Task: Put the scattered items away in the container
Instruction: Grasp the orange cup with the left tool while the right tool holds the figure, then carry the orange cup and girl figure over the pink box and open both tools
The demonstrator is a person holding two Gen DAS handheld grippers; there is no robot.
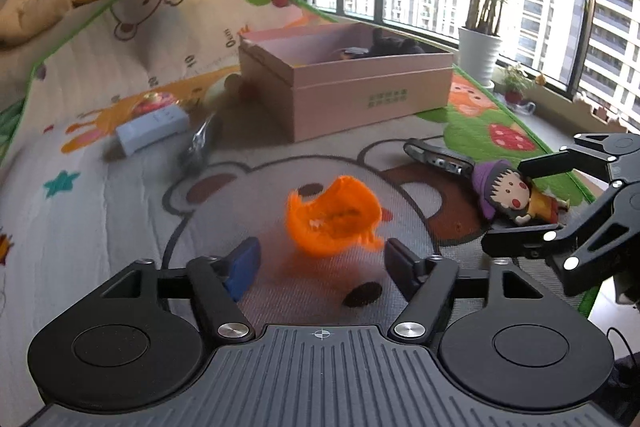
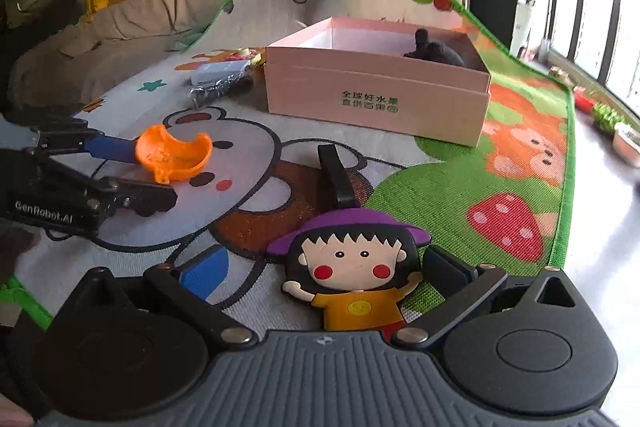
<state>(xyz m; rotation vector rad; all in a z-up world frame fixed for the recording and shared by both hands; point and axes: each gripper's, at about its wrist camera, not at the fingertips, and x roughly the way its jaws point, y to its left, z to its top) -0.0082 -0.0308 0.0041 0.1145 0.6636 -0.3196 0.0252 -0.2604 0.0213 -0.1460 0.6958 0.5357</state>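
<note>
On a cartoon-bear play mat (image 2: 256,163), two hand-held grippers work among scattered toys, with a pink cardboard box (image 2: 380,95) as the container at the far side. Nearest the right wrist camera, the right gripper (image 2: 324,275) has its fingers spread wide on either side of a flat cartoon-girl figure (image 2: 352,267) in a purple hat and orange shirt; the blue pads (image 2: 204,273) stand clear of it and the figure lies on the mat, well short of the box. Just beyond the figure's hat, between it and the box, lies a black clip-like object (image 2: 338,175). To the left of the figure, the left gripper (image 1: 318,263) is likewise spread open, with an orange peel-like scrap (image 1: 334,217) lying between and just ahead of its fingertips, not pinched in the left wrist view; in the right wrist view one blue finger lies close against the scrap, whether touching cannot be told. A small dark spot (image 1: 362,294) sits on the mat beside that gripper. Left of the box lie a crumpled dark wrapper (image 2: 216,91) and a pale blue packet (image 2: 218,71). A dark plush item (image 2: 434,53) already rests inside the box, in its far right corner. Beyond the box stands a potted palm (image 1: 480,55) by the windows.
</note>
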